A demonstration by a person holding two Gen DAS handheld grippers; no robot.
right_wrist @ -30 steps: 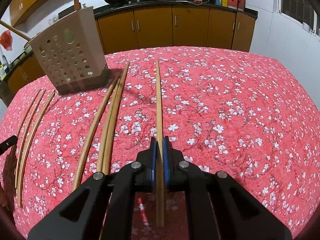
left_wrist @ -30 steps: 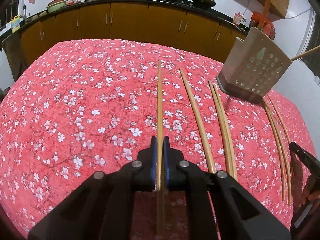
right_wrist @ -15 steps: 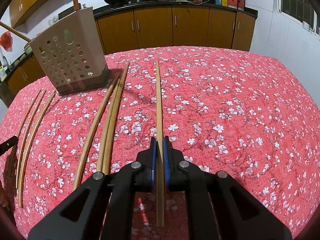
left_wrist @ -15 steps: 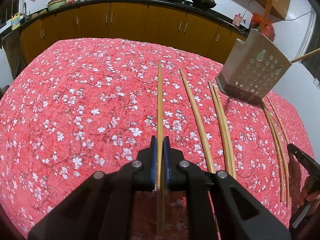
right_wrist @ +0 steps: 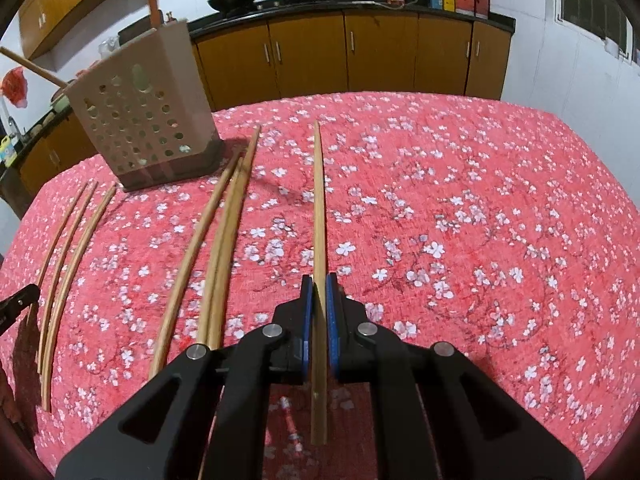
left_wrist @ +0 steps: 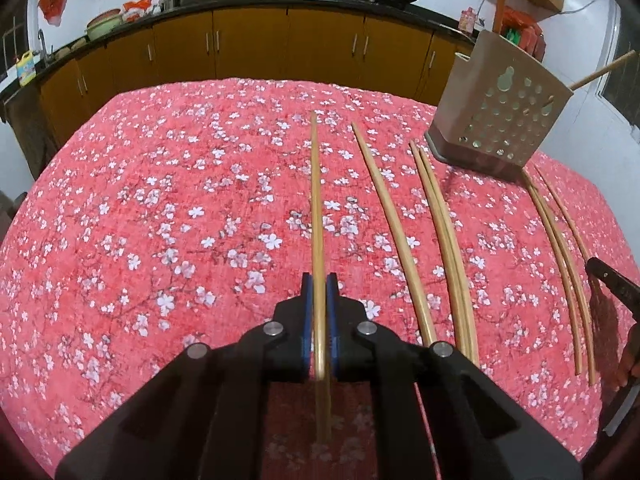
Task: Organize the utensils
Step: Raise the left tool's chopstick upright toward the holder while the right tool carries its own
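In the left wrist view my left gripper (left_wrist: 319,280) is shut on a long bamboo chopstick (left_wrist: 316,200) that points away over the red flowered tablecloth (left_wrist: 160,220). To its right lie a single chopstick (left_wrist: 384,216), a pair (left_wrist: 444,236) and more chopsticks (left_wrist: 560,248), with a beige perforated utensil holder (left_wrist: 500,120) standing behind them. In the right wrist view my right gripper (right_wrist: 319,284) is shut on another chopstick (right_wrist: 318,200). The holder (right_wrist: 140,120) stands at the back left there, with loose chopsticks (right_wrist: 216,248) and a far-left group (right_wrist: 68,248) lying on the cloth.
Wooden handles stick out of the holder's top. Brown kitchen cabinets (left_wrist: 280,48) with woks on the counter run behind the table. A dark part of the other tool shows at the right edge of the left view (left_wrist: 612,286) and at the left edge of the right view (right_wrist: 20,300).
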